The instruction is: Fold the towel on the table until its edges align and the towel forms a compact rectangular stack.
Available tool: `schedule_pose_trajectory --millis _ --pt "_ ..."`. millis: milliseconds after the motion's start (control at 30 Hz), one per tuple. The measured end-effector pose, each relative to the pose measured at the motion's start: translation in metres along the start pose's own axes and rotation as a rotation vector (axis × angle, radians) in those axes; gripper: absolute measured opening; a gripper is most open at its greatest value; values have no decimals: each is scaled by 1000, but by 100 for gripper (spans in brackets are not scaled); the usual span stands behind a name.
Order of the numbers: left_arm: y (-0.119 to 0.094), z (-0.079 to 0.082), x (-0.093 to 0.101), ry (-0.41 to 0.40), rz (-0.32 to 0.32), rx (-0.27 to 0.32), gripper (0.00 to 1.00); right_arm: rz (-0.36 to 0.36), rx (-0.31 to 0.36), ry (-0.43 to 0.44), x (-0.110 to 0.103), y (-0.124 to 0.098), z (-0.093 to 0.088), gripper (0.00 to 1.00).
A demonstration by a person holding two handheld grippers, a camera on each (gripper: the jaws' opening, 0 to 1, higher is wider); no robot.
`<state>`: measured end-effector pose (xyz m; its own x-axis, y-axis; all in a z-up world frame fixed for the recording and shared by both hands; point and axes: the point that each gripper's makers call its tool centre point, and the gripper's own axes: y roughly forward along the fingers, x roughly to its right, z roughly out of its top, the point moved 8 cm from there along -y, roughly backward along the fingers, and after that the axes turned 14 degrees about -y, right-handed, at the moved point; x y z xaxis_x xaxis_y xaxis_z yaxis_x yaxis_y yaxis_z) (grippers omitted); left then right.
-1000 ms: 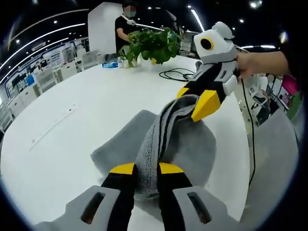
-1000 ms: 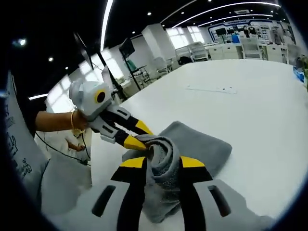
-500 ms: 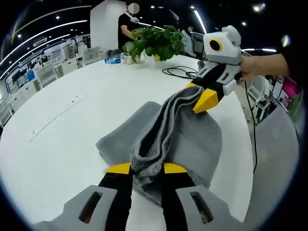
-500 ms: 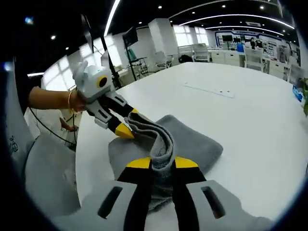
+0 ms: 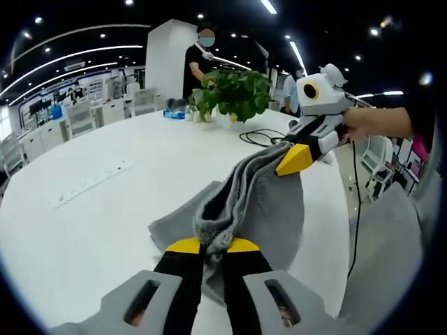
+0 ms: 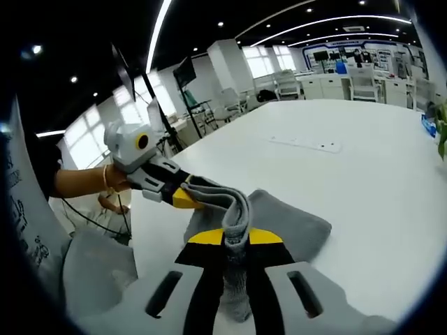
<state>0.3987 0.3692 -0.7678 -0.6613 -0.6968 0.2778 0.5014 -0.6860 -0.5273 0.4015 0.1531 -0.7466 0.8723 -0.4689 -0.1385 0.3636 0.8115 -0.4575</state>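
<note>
Towel: grey towel [image 5: 258,202] is lifted along one edge between the two grippers, with the rest of it draped down and lying on the white table [image 5: 105,209]; in the right gripper view the same towel [image 6: 286,220] spreads flat on the table beyond the jaws.
Left gripper: left gripper [image 5: 213,246] has its yellow-tipped jaws closed tight on a bunched fold of the towel's edge; in the right gripper view it comes in from the left [image 6: 183,199], held by a hand [image 6: 115,183] with a bracelet at the wrist.
Right gripper: right gripper [image 6: 236,237] is clamped on the towel edge, cloth squeezed between the jaws; in the left gripper view it pinches the raised far corner [image 5: 293,159], higher than the left gripper's end.
Table: a long socket strip [image 5: 91,183] lies flat on it, well apart from the towel.
Far end of table: potted plant [image 5: 237,91] and black cable [image 5: 265,136].
Background: a person [image 5: 202,59] stands behind the plant.
</note>
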Motion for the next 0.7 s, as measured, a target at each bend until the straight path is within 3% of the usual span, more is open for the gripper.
schedule_pose_trajectory --millis 333,700 --pt "-28 25 16 46 -25 61 8 47 52 -7 -13 -14 26 7" --pt "-47 47 27 82 -31 123 8 50 111 -29 -23 -32 48 7"
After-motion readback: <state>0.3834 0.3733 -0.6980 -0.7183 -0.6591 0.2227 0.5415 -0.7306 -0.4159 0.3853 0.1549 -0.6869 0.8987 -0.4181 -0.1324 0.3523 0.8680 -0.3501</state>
